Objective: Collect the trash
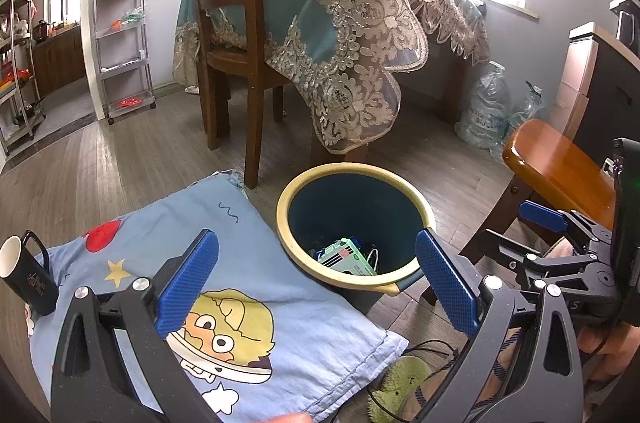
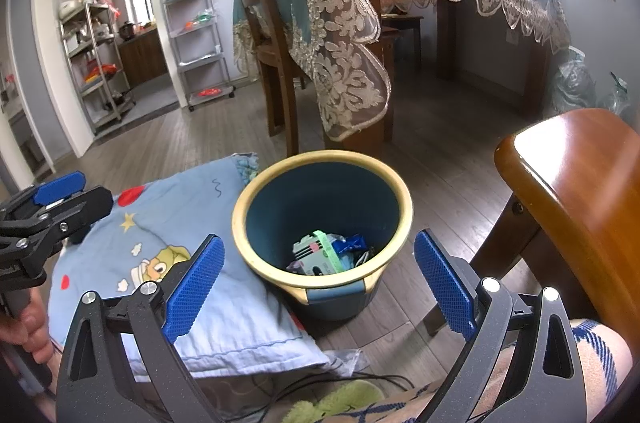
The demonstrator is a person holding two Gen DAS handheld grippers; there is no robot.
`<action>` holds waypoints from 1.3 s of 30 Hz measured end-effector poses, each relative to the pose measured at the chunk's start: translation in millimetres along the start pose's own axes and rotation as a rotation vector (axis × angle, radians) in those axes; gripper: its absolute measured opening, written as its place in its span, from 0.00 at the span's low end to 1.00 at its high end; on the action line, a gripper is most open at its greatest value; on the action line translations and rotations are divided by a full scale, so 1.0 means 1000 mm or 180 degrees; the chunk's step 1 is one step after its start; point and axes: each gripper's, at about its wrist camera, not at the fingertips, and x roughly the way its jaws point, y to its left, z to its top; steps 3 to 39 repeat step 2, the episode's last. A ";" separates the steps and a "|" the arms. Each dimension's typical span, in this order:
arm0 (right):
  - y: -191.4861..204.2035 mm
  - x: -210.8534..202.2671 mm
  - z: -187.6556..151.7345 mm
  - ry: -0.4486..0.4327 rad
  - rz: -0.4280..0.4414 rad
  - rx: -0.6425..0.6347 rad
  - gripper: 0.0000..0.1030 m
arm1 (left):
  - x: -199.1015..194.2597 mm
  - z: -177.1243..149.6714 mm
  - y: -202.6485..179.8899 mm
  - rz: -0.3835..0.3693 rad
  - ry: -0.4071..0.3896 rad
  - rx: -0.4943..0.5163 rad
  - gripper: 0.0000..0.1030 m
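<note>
Trash bin (image 2: 322, 223) sits at 12 o'clock between our right gripper (image 2: 316, 279) jaws; both pairs wide, empty; left gripper (image 1: 316, 279) similarly near.

My left gripper (image 1: 316, 279) has matt dark plastic arms, shiny metal bolts and rough, dimpled blue pads (image 1: 188, 279). At centre frame, the bin (image 2: 248, 199) looks like smooth plastic, blue with a cream rim, holding glossy wrappers (image 2: 348, 243). The pillow (image 1: 256, 263) at lower left is soft printed cloth. The stool (image 2: 580, 183) at right is glossy varnished wood; the floor (image 2: 440, 159) is matt wood-grain planks.
</note>
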 end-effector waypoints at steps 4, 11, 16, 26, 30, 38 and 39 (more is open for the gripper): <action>0.001 0.000 -0.001 -0.0002 0.0005 -0.0003 0.93 | 0.000 -0.001 0.001 0.0018 0.0009 -0.0008 0.94; 0.001 0.000 -0.001 -0.0002 0.0005 -0.0003 0.93 | 0.000 -0.001 0.001 0.0018 0.0009 -0.0008 0.94; 0.001 0.000 -0.001 -0.0002 0.0005 -0.0003 0.93 | 0.000 -0.001 0.001 0.0018 0.0009 -0.0008 0.94; 0.001 0.000 -0.001 -0.0002 0.0005 -0.0003 0.93 | 0.000 -0.001 0.001 0.0018 0.0009 -0.0008 0.94; 0.001 0.000 -0.001 -0.0002 0.0005 -0.0003 0.93 | 0.000 -0.001 0.001 0.0018 0.0009 -0.0008 0.94; 0.001 0.000 -0.001 -0.0002 0.0005 -0.0003 0.93 | 0.000 -0.001 0.001 0.0018 0.0009 -0.0008 0.94; 0.001 0.000 -0.001 -0.0002 0.0005 -0.0003 0.93 | 0.000 -0.001 0.001 0.0018 0.0009 -0.0008 0.94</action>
